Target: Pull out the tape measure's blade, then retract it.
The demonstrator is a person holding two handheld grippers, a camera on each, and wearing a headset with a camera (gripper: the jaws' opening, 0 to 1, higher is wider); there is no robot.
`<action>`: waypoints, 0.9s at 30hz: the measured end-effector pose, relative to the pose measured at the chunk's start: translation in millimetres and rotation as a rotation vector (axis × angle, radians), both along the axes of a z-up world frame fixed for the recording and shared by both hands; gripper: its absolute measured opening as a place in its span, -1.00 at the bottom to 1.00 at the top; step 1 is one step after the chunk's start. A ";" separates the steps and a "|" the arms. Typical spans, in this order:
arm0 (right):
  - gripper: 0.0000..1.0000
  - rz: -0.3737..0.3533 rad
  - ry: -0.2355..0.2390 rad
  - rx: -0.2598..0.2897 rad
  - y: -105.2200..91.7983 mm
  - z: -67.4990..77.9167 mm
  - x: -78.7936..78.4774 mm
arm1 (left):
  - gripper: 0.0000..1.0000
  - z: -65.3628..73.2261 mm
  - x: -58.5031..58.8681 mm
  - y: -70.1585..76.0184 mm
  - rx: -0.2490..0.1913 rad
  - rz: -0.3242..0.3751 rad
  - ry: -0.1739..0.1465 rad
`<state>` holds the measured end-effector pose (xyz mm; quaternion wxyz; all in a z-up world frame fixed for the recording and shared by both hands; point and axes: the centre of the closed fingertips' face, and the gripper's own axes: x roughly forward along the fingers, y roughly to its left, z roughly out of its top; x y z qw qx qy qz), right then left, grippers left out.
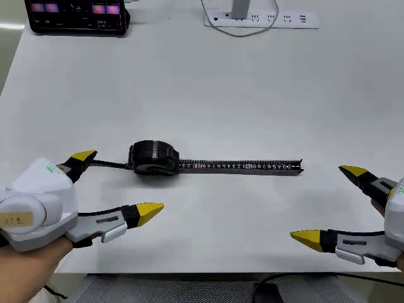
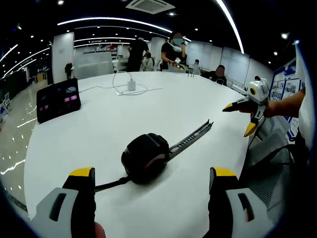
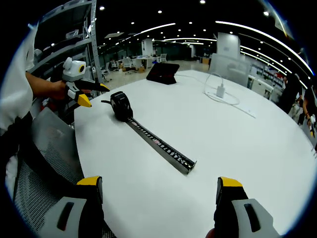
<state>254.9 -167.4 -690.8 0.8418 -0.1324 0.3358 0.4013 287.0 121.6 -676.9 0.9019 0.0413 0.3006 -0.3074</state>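
Observation:
A black tape measure [image 1: 153, 158] lies on the white table [image 1: 208, 82], its dark blade [image 1: 243, 166] drawn out to the right and ending in a hook [image 1: 300, 167]. A black strap [image 1: 108, 164] trails from its left side. My left gripper [image 1: 120, 184] stands open just left of the case, with nothing between its yellow tips. From that gripper's own camera the case [image 2: 145, 156] sits ahead between the jaws. My right gripper [image 1: 329, 205] is open too, to the right of the blade's end [image 3: 187, 165] and apart from it.
A dark tablet [image 1: 76, 16] stands at the table's far left. A white power strip [image 1: 262, 17] with a cable lies at the far middle. The table's front edge [image 1: 189, 273] runs just below both grippers. Several people stand far behind the table.

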 end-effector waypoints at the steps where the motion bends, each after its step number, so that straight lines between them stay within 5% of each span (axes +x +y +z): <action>1: 0.89 -0.001 -0.001 0.000 -0.7 0.0 1.0 | 0.86 -1.4 2.2 -0.6 -0.005 0.004 0.001; 13: 0.88 -0.008 -0.002 -0.001 -4.9 0.3 8.4 | 0.82 -10.1 16.5 -12.9 -0.032 0.050 0.023; 27: 0.86 -0.008 -0.007 -0.012 -10.8 0.4 18.0 | 0.79 -17.0 18.5 -37.2 -0.079 0.060 0.064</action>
